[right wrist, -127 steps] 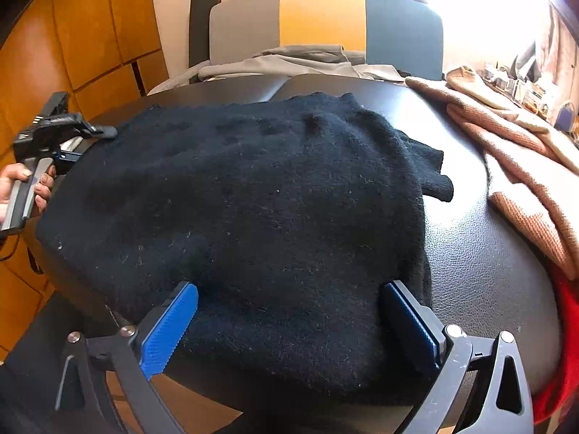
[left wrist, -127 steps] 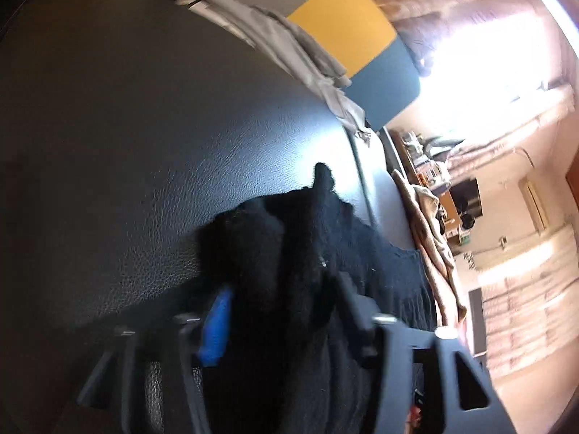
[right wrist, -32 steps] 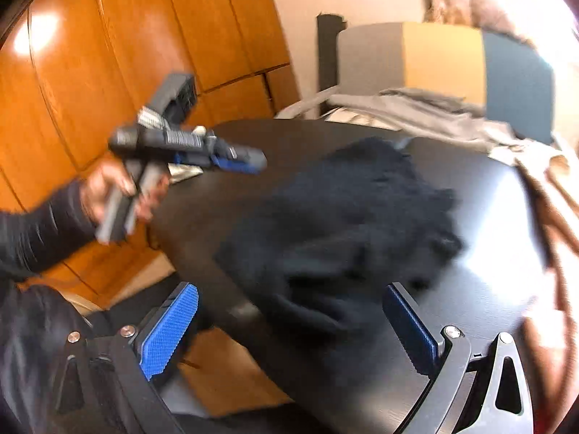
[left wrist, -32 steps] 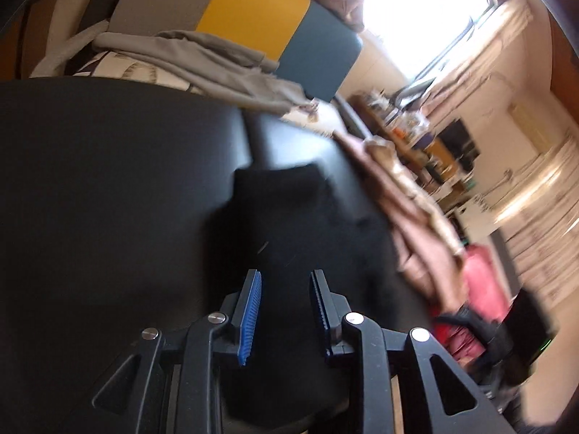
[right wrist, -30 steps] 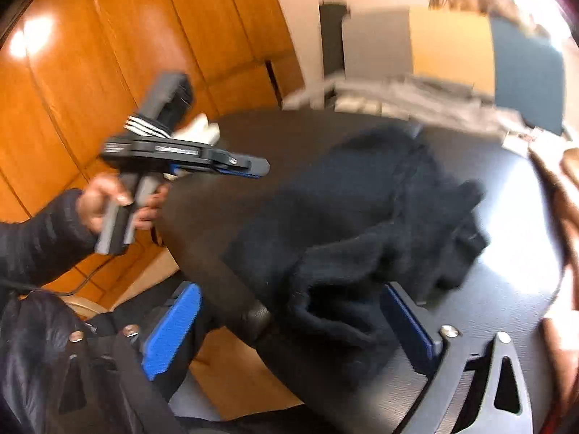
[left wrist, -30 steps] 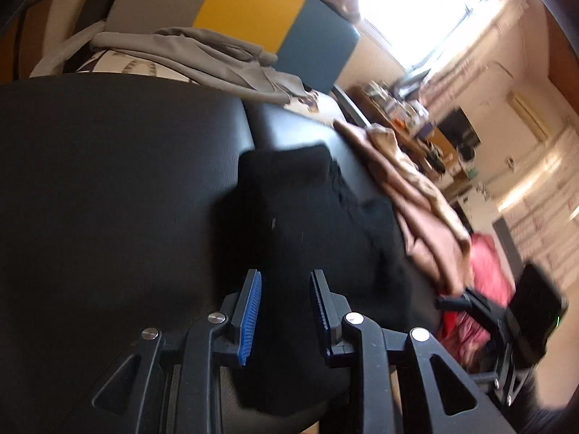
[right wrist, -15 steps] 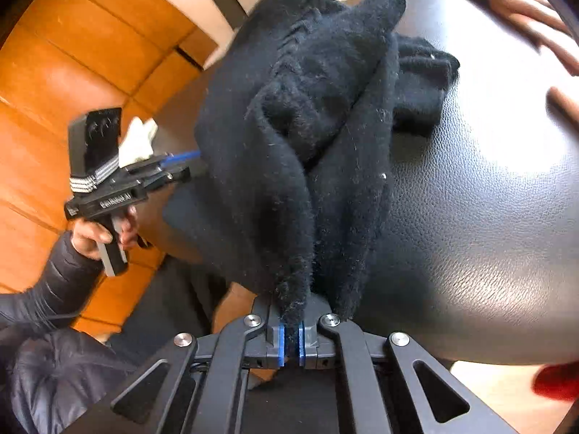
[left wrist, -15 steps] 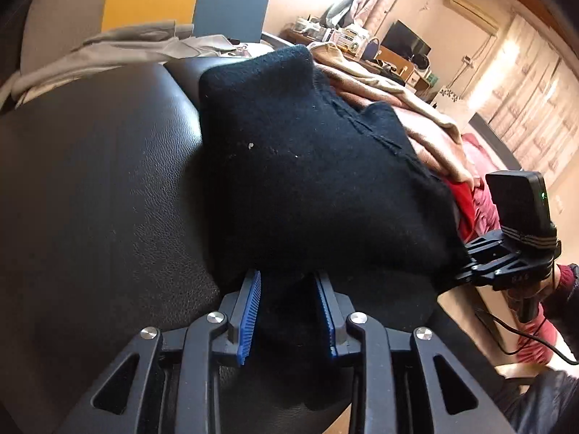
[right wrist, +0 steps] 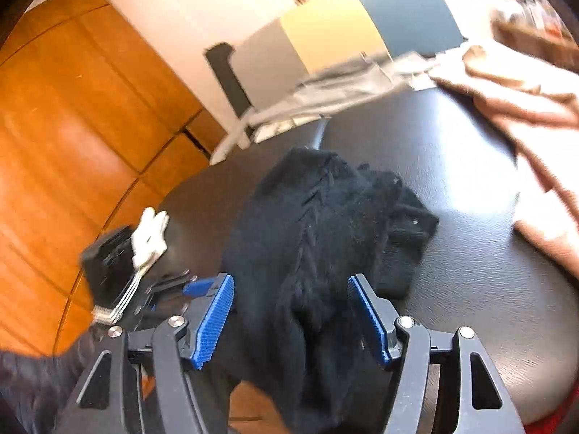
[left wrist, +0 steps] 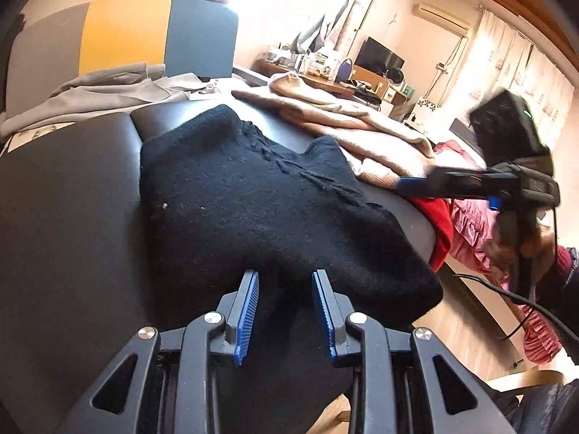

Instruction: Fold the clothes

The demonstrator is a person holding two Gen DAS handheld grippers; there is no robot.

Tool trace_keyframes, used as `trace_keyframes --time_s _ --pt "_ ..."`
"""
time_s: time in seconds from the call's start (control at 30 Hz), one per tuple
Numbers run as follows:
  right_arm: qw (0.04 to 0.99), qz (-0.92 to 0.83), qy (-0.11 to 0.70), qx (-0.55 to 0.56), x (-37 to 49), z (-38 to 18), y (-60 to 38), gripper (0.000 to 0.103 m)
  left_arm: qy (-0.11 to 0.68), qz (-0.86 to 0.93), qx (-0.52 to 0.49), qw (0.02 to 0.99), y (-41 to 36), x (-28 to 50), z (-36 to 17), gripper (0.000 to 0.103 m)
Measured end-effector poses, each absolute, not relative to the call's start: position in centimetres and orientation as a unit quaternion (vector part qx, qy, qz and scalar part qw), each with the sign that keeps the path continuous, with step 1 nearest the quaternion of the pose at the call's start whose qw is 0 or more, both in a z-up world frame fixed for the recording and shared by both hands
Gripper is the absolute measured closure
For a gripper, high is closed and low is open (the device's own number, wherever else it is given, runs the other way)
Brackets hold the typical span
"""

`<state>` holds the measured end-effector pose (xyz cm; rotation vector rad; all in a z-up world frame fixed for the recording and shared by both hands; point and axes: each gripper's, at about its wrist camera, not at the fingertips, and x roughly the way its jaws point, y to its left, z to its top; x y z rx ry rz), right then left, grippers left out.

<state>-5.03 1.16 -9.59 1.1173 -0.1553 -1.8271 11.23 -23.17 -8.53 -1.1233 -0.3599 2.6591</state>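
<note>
A black knitted sweater (left wrist: 253, 209) lies bunched in a rough fold on the black leather table (left wrist: 65, 217). My left gripper (left wrist: 286, 303) is partly open at the sweater's near edge, with dark fabric or table between its fingers. In the right wrist view the sweater (right wrist: 318, 224) lies heaped between the spread blue pads of my open right gripper (right wrist: 289, 311), not pinched. The right gripper (left wrist: 409, 182) shows side-on at the far right of the left wrist view, held by a hand. The left gripper (right wrist: 195, 285) appears blurred beside the sweater.
A tan garment (left wrist: 343, 119) lies beyond the sweater, with red and pink clothes (left wrist: 470, 224) past the table's right edge. Grey clothing (left wrist: 101, 90) rests at the back by a grey, yellow and blue chair back (left wrist: 123, 32). Orange wood panels (right wrist: 72, 126) line the left.
My right gripper was shut on the sweater's bunched edge half a second ago; now it is open and the sweater lies loose. The left gripper has barely changed its gap.
</note>
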Motion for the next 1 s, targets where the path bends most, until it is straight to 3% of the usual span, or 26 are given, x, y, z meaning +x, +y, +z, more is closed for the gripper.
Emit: trace_keyframes --time_s 0.27,0.33,0.37,0.4,0.47,0.6,0.73,0.87,0.97,1.0 --pt "0.433 -0.744 -0.134 0.491 -6.8 -13.0 0.3 0.04 -0.132 0.908 -0.374 0.132 -23.3 10.8 -9.2 0.072" --pt "0.431 -0.75 -0.135 0.484 -7.4 -12.6 -0.1 0.049 -0.126 0.909 -0.373 0.137 -23.0 10.7 -9.4 0.072" --pt "0.426 -0.758 -0.113 0.48 -7.6 -12.4 -0.9 0.07 -0.125 0.91 -0.371 0.138 -23.0 10.7 -9.4 0.072" --pt "0.421 -0.767 -0.082 0.477 -7.5 -12.0 -1.8 0.079 -0.124 0.91 -0.37 0.14 -23.0 10.7 -9.5 0.072" --pt "0.409 -0.784 -0.018 0.466 -7.4 -11.1 -3.4 0.082 -0.123 0.91 -0.369 0.143 -22.9 10.6 -9.6 0.072" --pt "0.356 -0.821 0.08 0.44 -7.6 -10.3 -2.9 0.082 -0.139 0.892 -0.4 0.16 -23.1 10.4 -11.4 0.072" --pt "0.352 -0.81 -0.015 0.469 -9.1 -13.0 0.1 0.08 -0.136 0.888 -0.41 0.156 -22.5 10.4 -12.0 0.073" --pt "0.359 -0.814 -0.021 0.457 -8.8 -13.0 0.8 0.077 -0.135 0.896 -0.394 0.154 -22.8 10.0 -9.8 0.072" --pt "0.361 -0.816 -0.021 0.451 -8.8 -12.4 1.6 0.069 -0.137 0.913 -0.355 0.15 -24.2 9.1 -6.8 0.07" --pt "0.358 -0.821 -0.011 0.445 -8.7 -12.0 1.7 0.059 -0.138 0.916 -0.347 0.143 -25.1 8.3 -6.2 0.07"
